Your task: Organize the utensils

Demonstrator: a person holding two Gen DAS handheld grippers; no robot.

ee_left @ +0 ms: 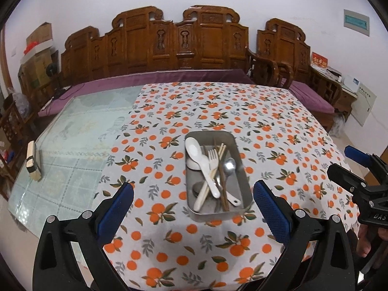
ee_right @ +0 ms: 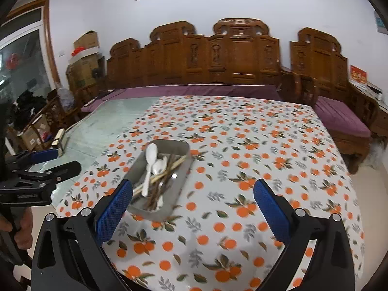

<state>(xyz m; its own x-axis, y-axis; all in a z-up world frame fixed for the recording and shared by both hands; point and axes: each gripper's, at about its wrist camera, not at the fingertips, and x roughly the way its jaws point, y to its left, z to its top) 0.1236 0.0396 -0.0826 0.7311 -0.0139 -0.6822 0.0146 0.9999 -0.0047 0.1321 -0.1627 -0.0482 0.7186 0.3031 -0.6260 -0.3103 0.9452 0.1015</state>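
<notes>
A metal tray (ee_left: 240, 167) sits on the orange-print tablecloth (ee_left: 218, 106). In it lie white spoons (ee_left: 194, 149), a white fork (ee_left: 213, 156), a metal spoon (ee_left: 229, 166) and brown chopsticks (ee_left: 222, 184), all jumbled. My left gripper (ee_left: 194, 194) is open and empty, hovering in front of the tray's near end. In the right wrist view the tray (ee_right: 180, 178) lies left of centre with the utensils (ee_right: 155, 169) piled inside. My right gripper (ee_right: 192, 194) is open and empty, its left finger next to the tray's near corner. Each gripper shows in the other's view: the right one (ee_left: 359, 169), the left one (ee_right: 48, 167).
The left part of the table is bare glass (ee_left: 72, 145) with a small box (ee_left: 32, 161) near its left edge. A carved wooden bench (ee_left: 169, 48) with purple cushions stands behind the table. Cardboard boxes (ee_left: 38, 48) are stacked at the far left.
</notes>
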